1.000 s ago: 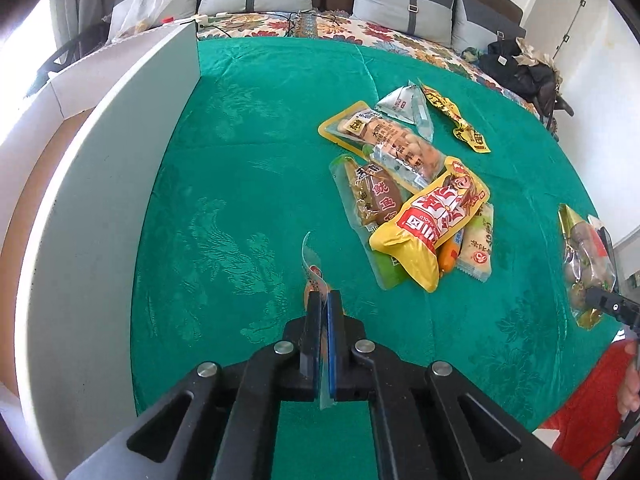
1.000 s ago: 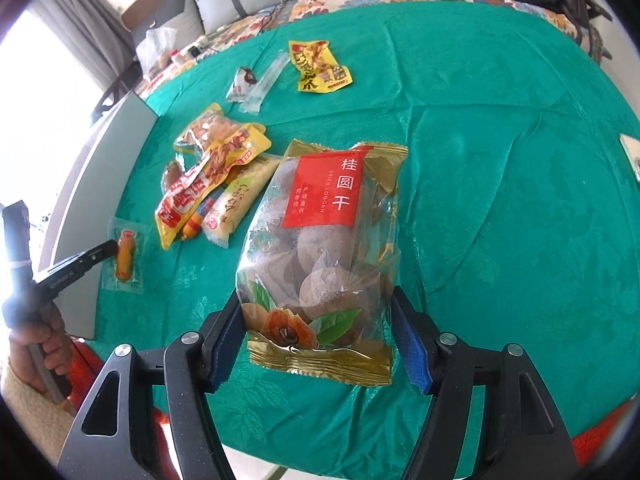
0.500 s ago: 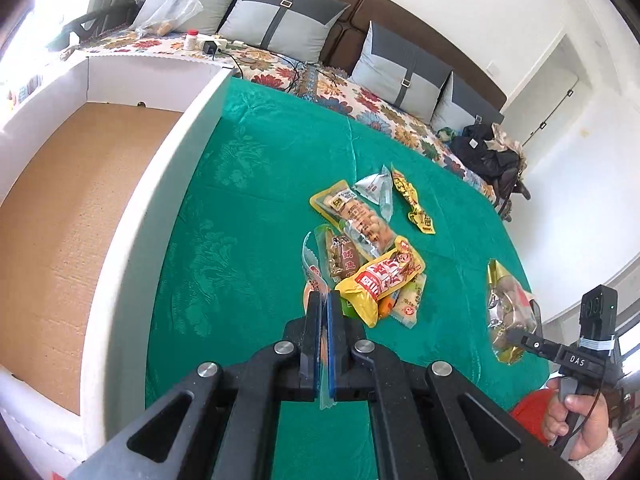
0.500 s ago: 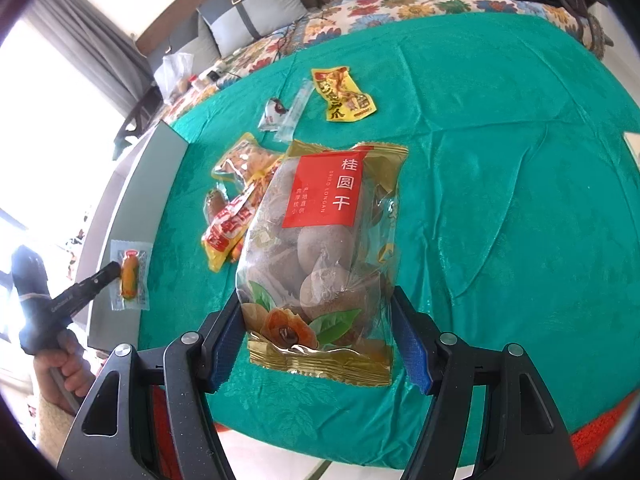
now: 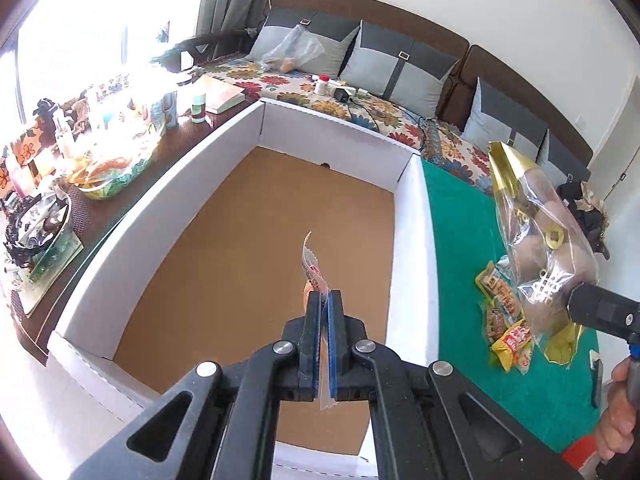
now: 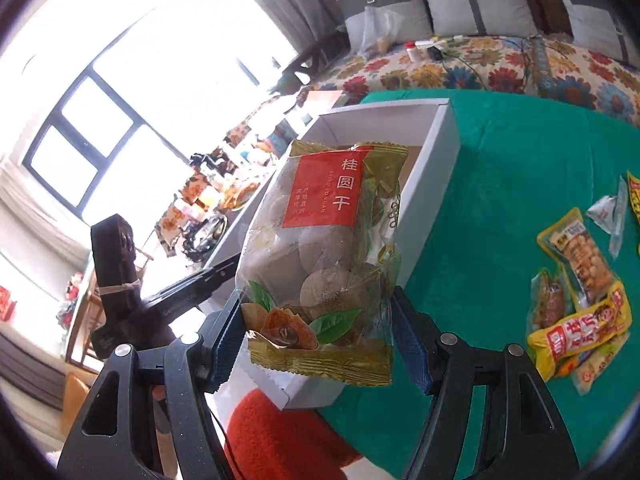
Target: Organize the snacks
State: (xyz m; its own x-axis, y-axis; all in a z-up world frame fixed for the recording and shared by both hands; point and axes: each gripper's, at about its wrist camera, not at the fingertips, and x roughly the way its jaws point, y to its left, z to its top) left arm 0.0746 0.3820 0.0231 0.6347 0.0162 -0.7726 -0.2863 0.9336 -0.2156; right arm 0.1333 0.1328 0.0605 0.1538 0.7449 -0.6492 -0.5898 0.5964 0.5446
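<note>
My left gripper (image 5: 324, 294) is shut on a small clear sausage packet (image 5: 312, 268), which sticks up edge-on above the brown floor of the white cardboard box (image 5: 412, 220). In the right wrist view my right gripper (image 6: 316, 300) carries a dried-longan bag (image 6: 328, 248) with a red label, hanging in the air over the box's near corner (image 6: 448, 148). Its jaws are opening, and the bag still sits between the pads, touching both. The same bag (image 5: 536, 240) shows at the right of the left wrist view. The box holds nothing I can see.
Several loose snack packets (image 6: 576, 280) lie in a pile on the green tablecloth (image 5: 460, 240) to the right of the box. A cluttered side table (image 5: 80, 160) stands left of the box, a sofa with cushions (image 5: 400, 68) behind. A person's hand (image 5: 616, 420) is at the lower right.
Both grippers have swung left and upward from over the green cloth to over the white box, each carrying its packet. The snack pile now lies off to the right.
</note>
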